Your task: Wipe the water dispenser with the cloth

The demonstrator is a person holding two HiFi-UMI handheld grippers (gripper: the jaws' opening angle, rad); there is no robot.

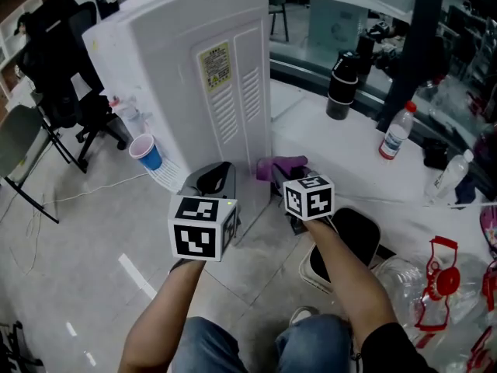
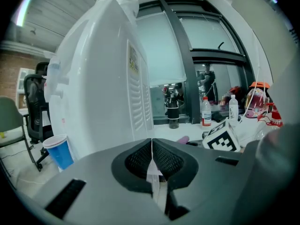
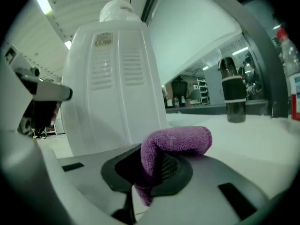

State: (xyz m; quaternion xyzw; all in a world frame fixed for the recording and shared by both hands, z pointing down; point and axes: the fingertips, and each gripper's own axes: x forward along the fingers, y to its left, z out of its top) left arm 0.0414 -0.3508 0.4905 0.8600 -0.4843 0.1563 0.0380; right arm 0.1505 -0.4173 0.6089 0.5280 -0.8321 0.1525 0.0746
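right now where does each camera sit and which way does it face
Head view: on the person's head, looking down at the water dispenser; shows both forearms, left hand-held gripper and right hand-held gripper.
Left gripper view: on the left one, looking along its shut, empty jaws toward the dispenser and blue cup.
Right gripper view: on the right one, facing the dispenser's vented panel; jaws shut on the purple cloth.
Shared: both gripper views show the dispenser and black bottle.

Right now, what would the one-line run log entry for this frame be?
right gripper: shut on purple cloth | left gripper: shut, empty | water dispenser: just ahead, vented panel facing | cloth contact with it: cannot tell
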